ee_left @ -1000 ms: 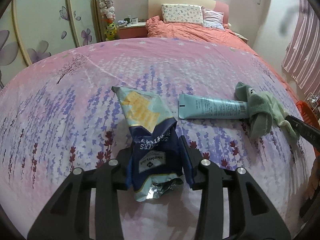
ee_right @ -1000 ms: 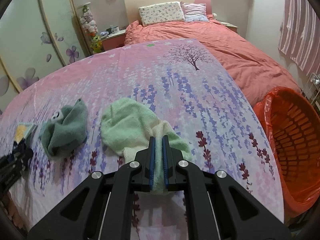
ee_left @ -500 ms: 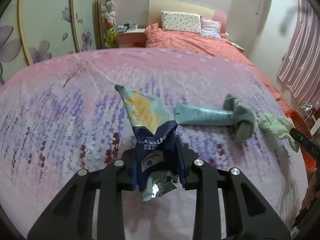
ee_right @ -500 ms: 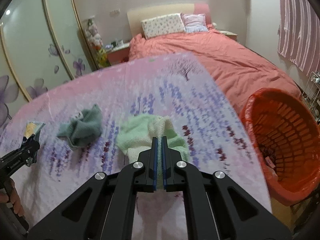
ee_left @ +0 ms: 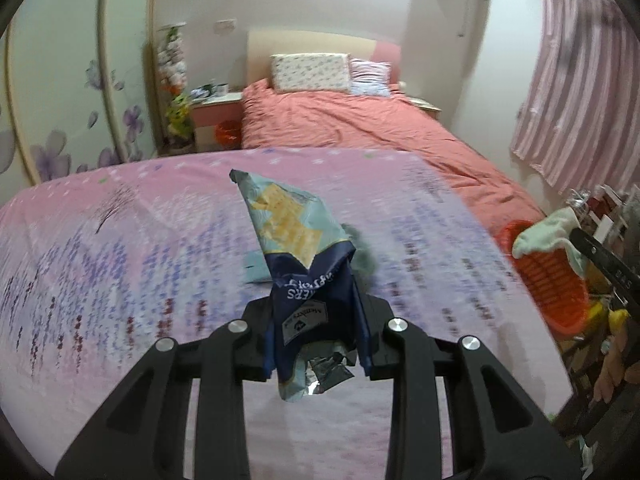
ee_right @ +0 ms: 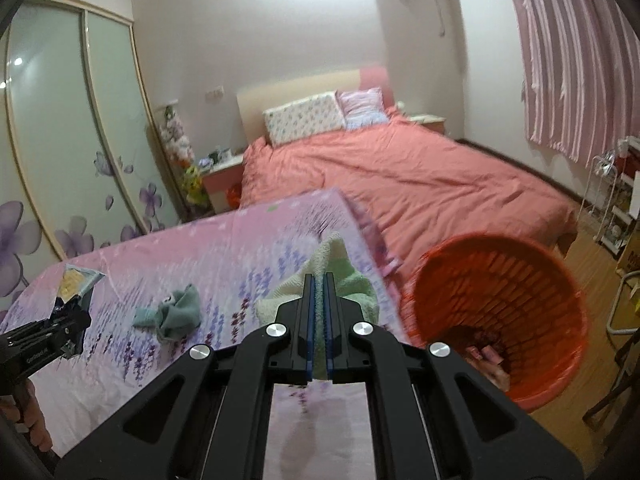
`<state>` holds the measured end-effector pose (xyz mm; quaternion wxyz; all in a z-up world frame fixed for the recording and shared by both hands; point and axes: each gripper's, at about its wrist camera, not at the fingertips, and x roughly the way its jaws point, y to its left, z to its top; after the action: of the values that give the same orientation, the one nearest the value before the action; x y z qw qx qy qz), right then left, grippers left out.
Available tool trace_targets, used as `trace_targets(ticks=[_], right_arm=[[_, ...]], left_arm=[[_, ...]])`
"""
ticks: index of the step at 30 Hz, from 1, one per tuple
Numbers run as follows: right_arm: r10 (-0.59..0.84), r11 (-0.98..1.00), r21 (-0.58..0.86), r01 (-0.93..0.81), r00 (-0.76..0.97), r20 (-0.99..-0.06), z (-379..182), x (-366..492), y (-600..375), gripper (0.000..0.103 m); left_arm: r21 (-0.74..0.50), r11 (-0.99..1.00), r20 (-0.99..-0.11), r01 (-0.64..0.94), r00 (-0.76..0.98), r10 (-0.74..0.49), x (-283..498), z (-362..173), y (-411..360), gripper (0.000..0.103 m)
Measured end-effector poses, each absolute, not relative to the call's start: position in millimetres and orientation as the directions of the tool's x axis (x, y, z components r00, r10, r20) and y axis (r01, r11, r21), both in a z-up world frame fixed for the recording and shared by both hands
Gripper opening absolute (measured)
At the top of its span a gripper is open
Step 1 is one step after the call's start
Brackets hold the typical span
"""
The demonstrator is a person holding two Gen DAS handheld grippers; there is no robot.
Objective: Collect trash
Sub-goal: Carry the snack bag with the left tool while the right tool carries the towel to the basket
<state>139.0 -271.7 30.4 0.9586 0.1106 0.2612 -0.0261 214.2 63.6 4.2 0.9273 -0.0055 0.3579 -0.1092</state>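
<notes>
Snack bag (ee_left: 302,276), crumpled, blue and pale, is clamped in the left tool (ee_left: 318,344); a second ago it lay on the lavender-print cover (ee_left: 120,264), now it hangs clear above it, top corner pointing up; light green cloth (ee_right: 340,280) is pinched tight in the right tool (ee_right: 319,324), jaws nearly together, and it too has come up off the cover since then; it now sits at the cover's right edge, beside the orange basket (ee_right: 532,264); basket stands on the wooden floor, mouth open, some scraps inside; dark green cloth (ee_right: 180,308) stays on the cover between the tools; pink bed (ee_right: 420,176) behind, floor to its right open.
</notes>
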Motion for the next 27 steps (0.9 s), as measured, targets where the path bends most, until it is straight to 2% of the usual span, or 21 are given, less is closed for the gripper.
trace_targets(ticks=[11, 27], right_arm=[[-0.092, 0.948, 0.233, 0.215, 0.889, -0.448, 43.3, 117.6, -332.8, 0.004], [-0.148, 0.89, 0.319, 0.326, 0.868, -0.473, 19.1, 119.0, -421.0, 0.004]], left_arm=[[-0.111, 0.917, -0.641, 0.384, 0.678, -0.361, 201.1, 23.1, -33.5, 0.031], [-0.145, 0.747, -0.655, 0.649, 0.503, -0.564, 204.8, 4.2, -218.4, 0.031]])
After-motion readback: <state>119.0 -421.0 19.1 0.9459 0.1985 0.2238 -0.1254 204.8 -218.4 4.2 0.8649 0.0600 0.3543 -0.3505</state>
